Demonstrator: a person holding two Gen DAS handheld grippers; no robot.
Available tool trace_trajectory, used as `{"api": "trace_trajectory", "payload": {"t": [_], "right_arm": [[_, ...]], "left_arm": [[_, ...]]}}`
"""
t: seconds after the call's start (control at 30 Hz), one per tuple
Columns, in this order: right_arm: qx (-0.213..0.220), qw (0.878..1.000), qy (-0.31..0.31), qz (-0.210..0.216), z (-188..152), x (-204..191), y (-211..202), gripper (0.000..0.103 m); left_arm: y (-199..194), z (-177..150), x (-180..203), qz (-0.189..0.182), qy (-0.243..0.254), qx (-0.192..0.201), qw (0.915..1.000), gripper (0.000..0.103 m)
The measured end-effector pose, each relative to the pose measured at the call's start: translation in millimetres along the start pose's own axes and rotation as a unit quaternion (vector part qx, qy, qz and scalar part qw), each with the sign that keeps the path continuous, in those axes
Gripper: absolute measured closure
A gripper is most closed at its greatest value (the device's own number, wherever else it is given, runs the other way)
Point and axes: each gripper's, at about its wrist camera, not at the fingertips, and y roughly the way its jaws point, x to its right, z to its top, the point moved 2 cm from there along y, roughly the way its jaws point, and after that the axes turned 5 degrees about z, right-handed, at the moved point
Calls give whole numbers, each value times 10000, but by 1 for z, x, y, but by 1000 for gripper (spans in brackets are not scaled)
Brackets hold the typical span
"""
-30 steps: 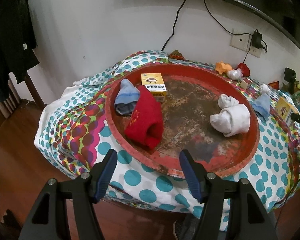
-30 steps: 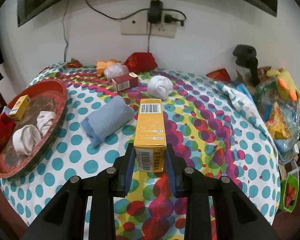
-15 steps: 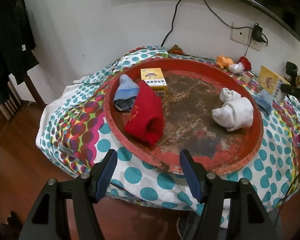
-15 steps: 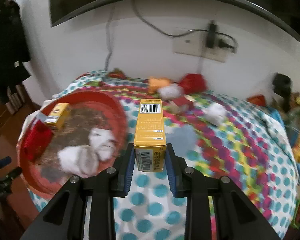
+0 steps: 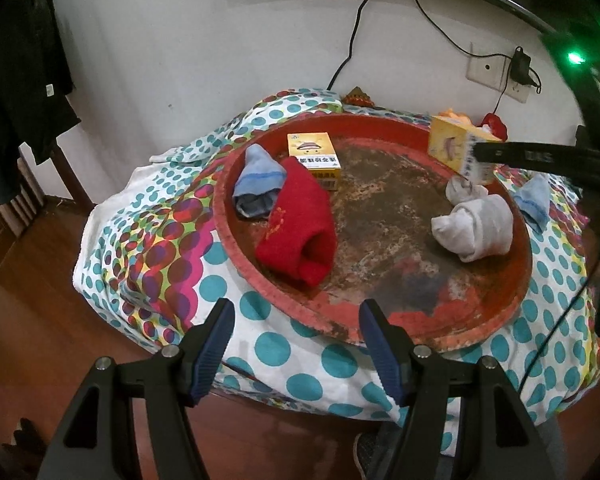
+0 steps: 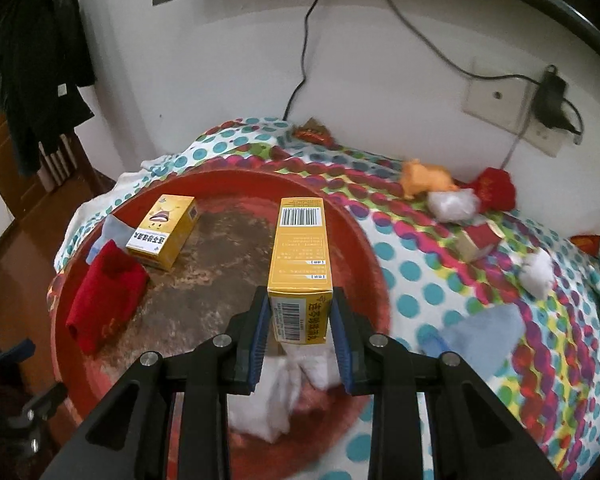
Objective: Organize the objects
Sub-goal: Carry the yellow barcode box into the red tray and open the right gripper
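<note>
Right hand-held gripper (image 6: 300,330): a tall yellow box (image 6: 300,264) is being pinched at its near end between the blue pads, barcode face up, long axis pointing away from the camera. The box is being held over the red round tray (image 6: 364,248), above its right-hand part. In the left wrist view the same box (image 5: 456,152) is being seen over the far right rim of the tray (image 5: 380,328), with the black finger of the right hand-held gripper (image 5: 480,154) reaching in from the right.

Left hand-held gripper (image 5: 296,340): jaws are being kept spread wide, with nothing between them; it is being held short of the tray's near rim, over the edge of the dotted cloth (image 5: 268,348) covering the bench.

Inside the tray: a second yellow box (image 5: 314,158) is lying flat at the far side, touching a red folded cloth (image 5: 296,228); a pale blue sock (image 5: 258,180) is lying just beside the red cloth on its left. White rolled socks (image 5: 476,228) are lying at the right side of the tray.

Outside the tray, on the dotted cloth: a pale blue roll (image 6: 480,336), a small red-and-tan box (image 6: 478,242), a white bundle (image 6: 538,274), an orange toy (image 6: 424,178) and a red pouch (image 6: 494,188) near the wall.
</note>
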Motion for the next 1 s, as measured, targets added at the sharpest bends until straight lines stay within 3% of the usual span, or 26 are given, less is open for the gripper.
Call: {"api": "trace_trajectory", "payload": {"t": [0.3, 0.63, 0.7, 0.8, 1.0], "right_arm": [[-165, 9998, -98, -77, 11, -7, 36, 75], [-228, 9995, -164, -159, 12, -9, 47, 73], [-235, 9996, -127, -111, 10, -8, 47, 70], [-79, 9998, -154, -133, 4, -8, 35, 54], [211, 9998, 49, -4, -14, 13, -2, 52]], "left_arm": [[2, -1, 1, -9, 21, -14, 10000, 37], [3, -1, 1, -34, -9, 13, 10000, 37], [2, -1, 1, -43, -20, 18, 10000, 37], [2, -1, 0, -45, -46, 44, 10000, 37], [-1, 0, 5, -39, 24, 123, 9999, 37]]}}
